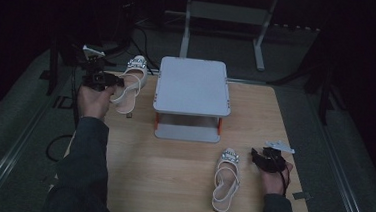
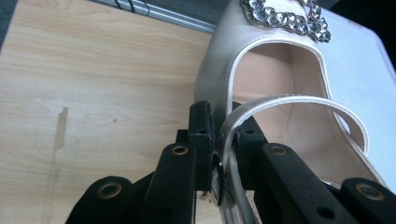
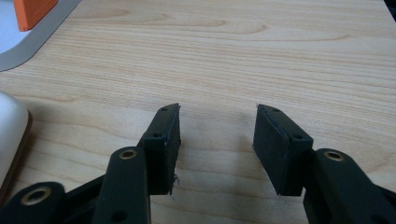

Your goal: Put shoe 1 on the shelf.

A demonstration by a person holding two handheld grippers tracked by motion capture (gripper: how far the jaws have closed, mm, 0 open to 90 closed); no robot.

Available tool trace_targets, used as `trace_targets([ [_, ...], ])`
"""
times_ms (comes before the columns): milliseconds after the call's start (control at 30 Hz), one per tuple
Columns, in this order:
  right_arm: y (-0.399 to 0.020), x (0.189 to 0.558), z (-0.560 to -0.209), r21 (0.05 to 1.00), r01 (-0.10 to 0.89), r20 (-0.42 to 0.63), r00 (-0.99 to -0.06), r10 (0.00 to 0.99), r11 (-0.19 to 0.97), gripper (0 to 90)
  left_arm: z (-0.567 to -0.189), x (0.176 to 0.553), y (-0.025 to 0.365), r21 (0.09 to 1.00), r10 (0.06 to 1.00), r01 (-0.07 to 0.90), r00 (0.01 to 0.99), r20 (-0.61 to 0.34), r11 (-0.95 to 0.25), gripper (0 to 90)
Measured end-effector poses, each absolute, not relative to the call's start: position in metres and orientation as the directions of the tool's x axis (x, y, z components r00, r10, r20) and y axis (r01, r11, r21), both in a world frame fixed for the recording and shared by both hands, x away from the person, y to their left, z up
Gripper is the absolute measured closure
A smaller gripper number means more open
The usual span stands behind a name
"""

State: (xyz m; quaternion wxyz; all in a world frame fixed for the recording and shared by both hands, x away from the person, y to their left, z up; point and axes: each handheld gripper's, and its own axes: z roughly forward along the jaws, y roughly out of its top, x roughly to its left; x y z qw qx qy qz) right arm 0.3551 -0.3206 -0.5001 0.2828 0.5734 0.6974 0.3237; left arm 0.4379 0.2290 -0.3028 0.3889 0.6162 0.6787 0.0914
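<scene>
The left claw (image 2: 219, 140) was clenched on the side of the raised shoe (image 1: 130, 84), right where the heel strap (image 2: 289, 105) joins it — a sensible spot, since the thin edge fits between the jaws and lets the shoe hang free. In the high view that shoe was held off the bench (image 1: 170, 185), toe pointing away from the person, just beside the left edge of the small two-level rack (image 1: 192, 84). That position suggested it was meant for one of the rack's shelves.

The second shoe (image 1: 226, 181) lay flat on the bench in front of the rack, toe toward it. The right claw (image 3: 217, 140) hovered just beside it, released and empty — probably waiting its turn.
</scene>
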Motion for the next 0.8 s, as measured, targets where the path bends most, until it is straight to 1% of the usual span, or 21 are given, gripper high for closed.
trace_targets([
  [333,-0.3207,0.3552,-0.5001,0.776,0.617,-0.022,-0.181,0.983,0.131,50.9,-0.3026,0.4435,0.2254,0.594,0.892,0.761,0.044,-0.451,0.263,81.7],
  [600,-0.3207,0.3555,-0.5002,0.774,0.619,-0.023,-0.179,0.984,0.131,51.0,-0.3007,0.4407,0.2258,0.604,0.893,0.752,0.045,-0.448,0.265,81.6],
  [800,-0.3192,0.3568,-0.5001,0.773,0.621,-0.019,-0.181,0.983,0.129,51.0,-0.2951,0.4384,0.2188,0.616,0.895,0.744,0.057,-0.443,0.258,81.5],
])
